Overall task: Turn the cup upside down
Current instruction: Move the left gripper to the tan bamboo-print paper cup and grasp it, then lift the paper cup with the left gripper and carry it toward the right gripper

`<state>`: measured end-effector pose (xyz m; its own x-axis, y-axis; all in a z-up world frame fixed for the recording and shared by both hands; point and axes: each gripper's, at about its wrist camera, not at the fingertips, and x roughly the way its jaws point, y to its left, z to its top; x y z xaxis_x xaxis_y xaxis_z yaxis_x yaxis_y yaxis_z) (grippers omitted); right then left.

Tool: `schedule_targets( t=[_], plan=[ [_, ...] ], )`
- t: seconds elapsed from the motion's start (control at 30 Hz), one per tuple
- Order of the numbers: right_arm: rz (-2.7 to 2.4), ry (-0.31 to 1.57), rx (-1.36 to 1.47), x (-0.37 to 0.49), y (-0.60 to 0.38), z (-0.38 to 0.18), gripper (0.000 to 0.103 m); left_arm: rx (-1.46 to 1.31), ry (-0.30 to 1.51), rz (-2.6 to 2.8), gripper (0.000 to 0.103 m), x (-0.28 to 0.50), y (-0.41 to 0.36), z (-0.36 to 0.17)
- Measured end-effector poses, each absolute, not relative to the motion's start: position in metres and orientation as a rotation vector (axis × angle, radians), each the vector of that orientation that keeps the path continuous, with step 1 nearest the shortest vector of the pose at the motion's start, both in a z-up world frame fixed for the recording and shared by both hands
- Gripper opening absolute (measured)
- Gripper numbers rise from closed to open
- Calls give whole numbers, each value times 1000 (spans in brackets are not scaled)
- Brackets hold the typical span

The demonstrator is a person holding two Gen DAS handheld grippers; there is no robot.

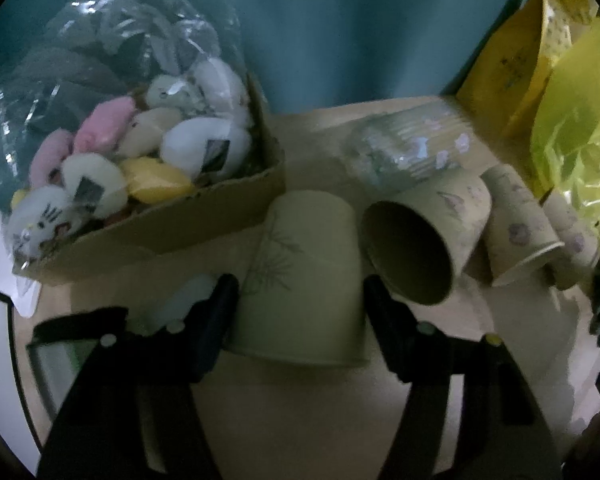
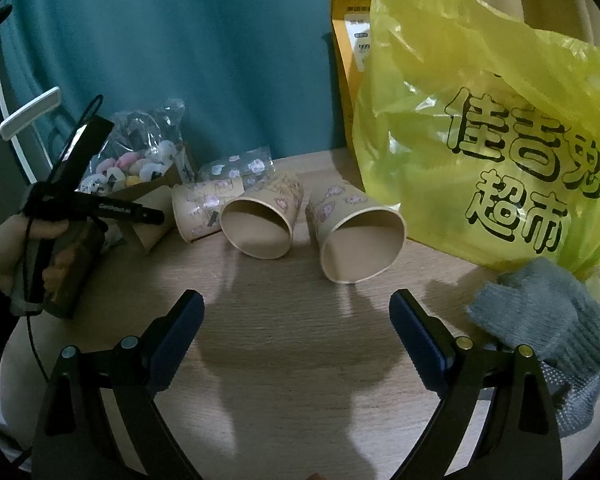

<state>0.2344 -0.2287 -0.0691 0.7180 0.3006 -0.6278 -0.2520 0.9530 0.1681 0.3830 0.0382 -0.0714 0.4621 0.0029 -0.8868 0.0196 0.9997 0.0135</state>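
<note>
In the left wrist view a paper cup with a bamboo print (image 1: pixel 300 280) stands upside down, rim on the wooden table (image 1: pixel 300 420). My left gripper (image 1: pixel 300 300) sits around it, fingers at both sides near its wall; whether they press it is unclear. A second cup (image 1: pixel 424 240) lies on its side just right of it, mouth toward me. In the right wrist view my right gripper (image 2: pixel 296 332) is open and empty above the table (image 2: pixel 296 360). Two cups (image 2: pixel 260 220) (image 2: pixel 360 236) lie on their sides ahead of it, and the upside-down cup (image 2: pixel 196 212) stands at their left.
A cardboard box of plush toys (image 1: pixel 140 184) stands at the left. A wrapped sleeve of cups (image 1: pixel 412 148) lies behind. More cups (image 1: pixel 516 228) lie at the right. A yellow plastic bag (image 2: pixel 492 140) and a grey glove (image 2: pixel 548 320) sit at the right.
</note>
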Motion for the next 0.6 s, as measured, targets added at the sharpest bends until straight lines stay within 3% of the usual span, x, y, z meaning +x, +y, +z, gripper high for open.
schedule_targets(
  t=[0.3, 0.6],
  plan=[
    [324, 684, 66, 214, -224, -58, 96, -48, 1036, -61, 65, 302, 26, -42],
    [364, 700, 81, 174, -222, -58, 96, -167, 1052, -114, 65, 205, -5, -52]
  ],
)
